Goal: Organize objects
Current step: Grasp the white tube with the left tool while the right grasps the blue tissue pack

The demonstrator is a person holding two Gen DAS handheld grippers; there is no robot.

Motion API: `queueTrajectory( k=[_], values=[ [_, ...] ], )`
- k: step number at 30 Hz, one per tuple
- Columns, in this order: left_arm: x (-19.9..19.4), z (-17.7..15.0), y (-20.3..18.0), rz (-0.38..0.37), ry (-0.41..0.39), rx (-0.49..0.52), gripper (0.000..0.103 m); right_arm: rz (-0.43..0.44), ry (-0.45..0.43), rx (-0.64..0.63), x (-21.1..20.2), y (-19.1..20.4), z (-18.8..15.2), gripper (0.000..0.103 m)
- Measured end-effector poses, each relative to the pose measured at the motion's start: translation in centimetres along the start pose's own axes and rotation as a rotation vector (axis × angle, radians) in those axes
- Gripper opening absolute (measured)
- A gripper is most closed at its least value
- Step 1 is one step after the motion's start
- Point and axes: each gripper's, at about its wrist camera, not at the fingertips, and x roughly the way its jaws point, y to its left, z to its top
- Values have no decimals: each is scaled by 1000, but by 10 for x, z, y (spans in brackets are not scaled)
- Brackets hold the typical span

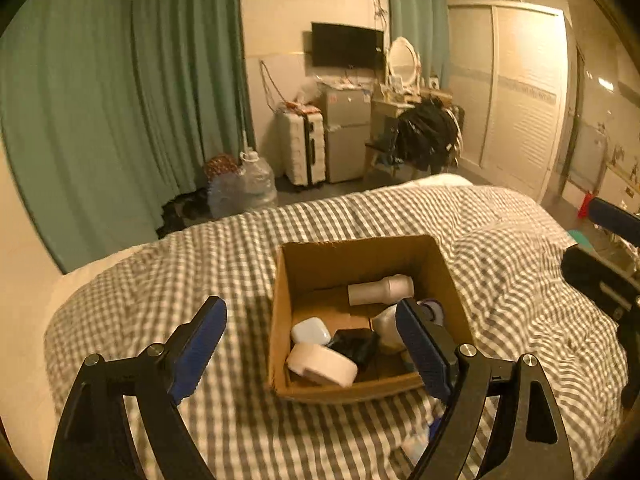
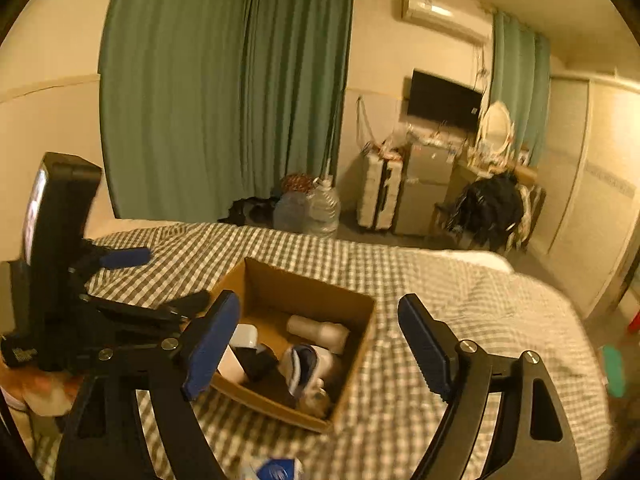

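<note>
the cardboard box (image 1: 360,390) was seen on the checked bedspread (image 1: 160,300) just ahead of both claws, the left gripper (image 1: 312,344) and right gripper (image 2: 316,344) each spread apart and empty, a blue-and-white packet (image 2: 276,470) lying nearest below the right.

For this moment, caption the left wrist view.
Open left tool above cardboard box of toiletries on checkered bed.

Both wrist views look down over the bed (image 1: 160,280) toward the far wall; the box (image 1: 360,390) lies near, shared, seen from left and right.
</note>
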Motion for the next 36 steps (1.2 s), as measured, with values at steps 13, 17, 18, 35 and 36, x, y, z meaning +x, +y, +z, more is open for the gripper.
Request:
queueTrajectory(
  k=[13,17,18,35,36],
  values=[
    [-63,-68,-28,-8,23,8,89,-14,55,-43,-90,13,-38,81],
    [-39,-103,-39,-22,74,31,89,-13,125,-56,-81,19,-80,81],
    [-32,-111,-42,-30,88,38,89,-9,147,-47,-75,18,-88,81],
    [46,-202,-90,-228,344,129,75,-24,348,50,9,1,-160,81],
    [48,-206,-94,-256,359,139,74,-23,351,54,11,0,-162,81]
  ],
)
